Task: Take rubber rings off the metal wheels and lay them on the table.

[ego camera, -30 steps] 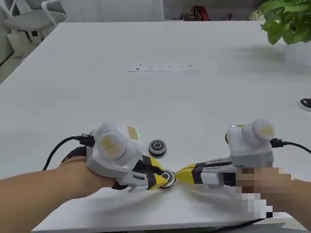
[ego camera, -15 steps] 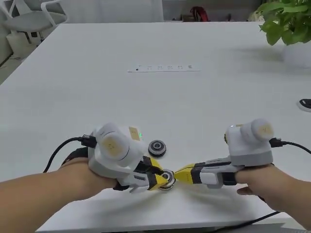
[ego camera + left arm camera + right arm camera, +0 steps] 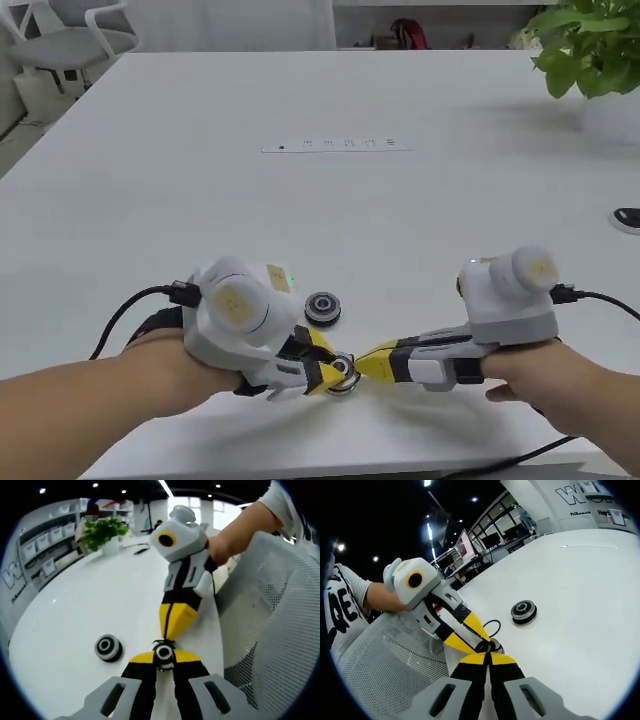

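Observation:
A small metal wheel (image 3: 343, 368) (image 3: 164, 651) is held just above the table's near edge, with my left gripper (image 3: 332, 372) (image 3: 164, 657) shut on it. My right gripper (image 3: 366, 364) (image 3: 488, 655) meets it tip to tip from the right, jaws shut. A thin black rubber ring (image 3: 493, 626) loops out from the wheel (image 3: 485, 646) at those tips, and the right gripper seems to pinch it. A second wheel (image 3: 322, 308) (image 3: 108, 647) (image 3: 524, 611), with its black ring on, lies flat on the white table (image 3: 330, 220) just beyond.
A strip of printed labels (image 3: 335, 144) lies mid-table. A potted plant (image 3: 585, 45) stands at the far right and a dark object (image 3: 628, 217) at the right edge. White chairs (image 3: 70, 40) stand beyond the far left corner. The table's front edge (image 3: 300, 462) runs just under the grippers.
The head camera has shifted a little. Both grippers stay tip to tip on the held wheel, and the second wheel has not moved.

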Demonstrator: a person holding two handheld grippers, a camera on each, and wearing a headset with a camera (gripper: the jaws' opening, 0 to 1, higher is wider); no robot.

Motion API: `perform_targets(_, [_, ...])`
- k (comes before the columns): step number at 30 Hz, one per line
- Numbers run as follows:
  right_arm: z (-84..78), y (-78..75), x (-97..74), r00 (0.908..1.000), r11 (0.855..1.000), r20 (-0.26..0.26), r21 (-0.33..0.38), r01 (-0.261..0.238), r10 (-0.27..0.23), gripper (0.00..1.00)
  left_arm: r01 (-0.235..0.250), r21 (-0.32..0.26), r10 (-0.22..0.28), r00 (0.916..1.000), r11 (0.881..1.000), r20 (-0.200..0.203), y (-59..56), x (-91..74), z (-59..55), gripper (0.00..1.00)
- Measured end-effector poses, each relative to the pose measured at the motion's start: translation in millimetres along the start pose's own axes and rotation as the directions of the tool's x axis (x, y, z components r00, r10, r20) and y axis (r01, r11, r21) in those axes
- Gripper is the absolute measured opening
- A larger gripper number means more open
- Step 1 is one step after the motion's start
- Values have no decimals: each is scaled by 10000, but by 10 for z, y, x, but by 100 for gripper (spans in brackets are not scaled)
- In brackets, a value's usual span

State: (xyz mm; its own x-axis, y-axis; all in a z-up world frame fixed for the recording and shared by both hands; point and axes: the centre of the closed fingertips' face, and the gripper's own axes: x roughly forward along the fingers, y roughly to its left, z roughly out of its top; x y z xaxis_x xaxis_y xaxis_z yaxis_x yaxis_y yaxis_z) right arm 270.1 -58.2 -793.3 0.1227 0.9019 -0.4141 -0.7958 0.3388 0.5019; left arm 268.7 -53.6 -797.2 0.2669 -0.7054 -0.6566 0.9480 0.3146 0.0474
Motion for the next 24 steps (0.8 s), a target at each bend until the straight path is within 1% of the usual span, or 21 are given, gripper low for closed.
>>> perform_targets(12, [10, 52, 7, 9999, 9999, 41, -59, -154, 155, 0, -9, -10, 9, 10000, 10000, -26, -8, -2, 6, 12])
perform_targets(15, [15, 81, 8, 9996, 9996, 70, -66, -261, 262, 0, -6, -12, 6, 10000, 10000, -27, -11, -2, 6, 12])
perform_targets(16, [19, 183, 11, 9963, 9963, 60, -96, -851, 852, 0, -8, -14, 8, 10000, 10000, -28, -12, -2, 6, 12])
perform_targets(17, [33, 259, 24, 9937, 9933, 180, 310, -1111, 1106, 0, -31, -19, 31, 10000, 10000, -28, -9, -1, 6, 12])
perform_targets(18, [3, 245, 52, 9962, 9959, -69, -254, -868, 867, 0, -35, -20, 35, 10000, 10000, -33, -9, -1, 6, 12])
perform_targets(19, [-41, 243, 67, 9962, 9952, -378, -558, -799, 779, 0, -41, -35, 41, 10000, 10000, -30, -8, -1, 6, 12])
perform_targets(20, [-17, 240, 62, 9969, 9959, -189, -463, -773, 765, 0, -43, 34, 43, 10000, 10000, -48, -7, -4, 2, 12])
perform_targets(21, [-29, 220, 53, 9970, 9968, -260, -293, -742, 735, 0, -50, -28, 50, 10000, 10000, -21, -8, -3, 3, 12])
perform_targets(22, [-17, 170, 31, 9983, 9977, -129, -379, -568, 563, 0, -57, -29, 57, 10000, 10000, -21, -6, -3, 2, 12])
perform_targets(24, [21, 121, -1, 9990, 9987, 84, -278, -432, 435, 0, -70, -21, 70, 10000, 10000, -34, -8, -2, 2, 12])
